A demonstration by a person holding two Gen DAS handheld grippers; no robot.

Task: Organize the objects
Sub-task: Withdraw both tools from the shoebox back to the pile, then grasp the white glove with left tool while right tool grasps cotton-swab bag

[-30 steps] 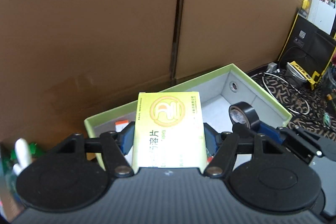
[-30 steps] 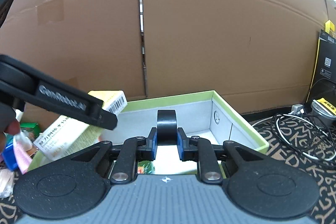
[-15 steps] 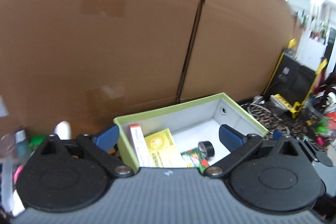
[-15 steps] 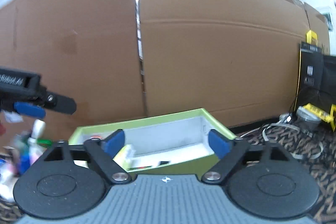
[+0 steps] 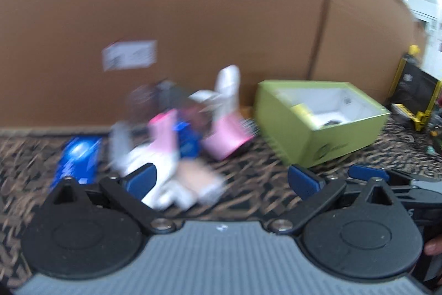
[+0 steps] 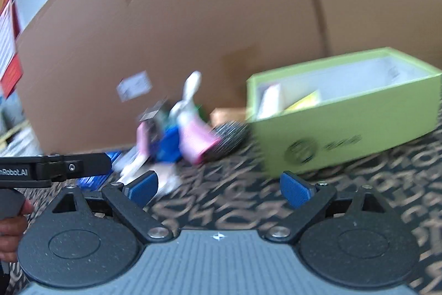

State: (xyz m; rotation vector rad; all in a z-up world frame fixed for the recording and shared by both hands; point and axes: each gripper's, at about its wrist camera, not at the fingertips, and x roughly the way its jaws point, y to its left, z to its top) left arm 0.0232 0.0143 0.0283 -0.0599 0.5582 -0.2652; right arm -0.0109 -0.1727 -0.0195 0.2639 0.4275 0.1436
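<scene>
- Cardboard wall (image 5: 221, 4) fills the whole backdrop, big brown panels standing behind everything, with a small white label (image 5: 129, 55) stuck on it.
- Down on the patterned dark mat (image 6: 373, 184) sits the lime-green box (image 5: 326, 134), open at the top, white inside; a yellow packet (image 5: 302, 110) and something dark lie in it, too blurred to name.
- Just left of the box there's a jumbled pile (image 5: 190, 129): a pink item (image 5: 229, 140), a white bottle-like shape (image 5: 228, 85) poking up, a blue item in the middle, pale wrappers in front. Motion blur smears all of it, so what touches what, I can't say.
- Off to the left edge of the pile lies a blue packet (image 5: 78, 159), flat on the mat.
- Far right, black-and-yellow gear (image 5: 414, 98) by the wall, well apart from the pile.
- Left gripper (image 5: 221, 180): blue pads spread wide, nothing between them, hovering low above the mat, pointed at the front of the pile; pale wrappers sit just beyond the left pad.
- Right gripper (image 6: 219, 185): jaws wide too, nothing held, aimed at the gap between pile and box.
- From the right wrist view the left gripper's black body juts in from the left edge, fingers of a hand (image 6: 12, 228) wrapped on its handle.
</scene>
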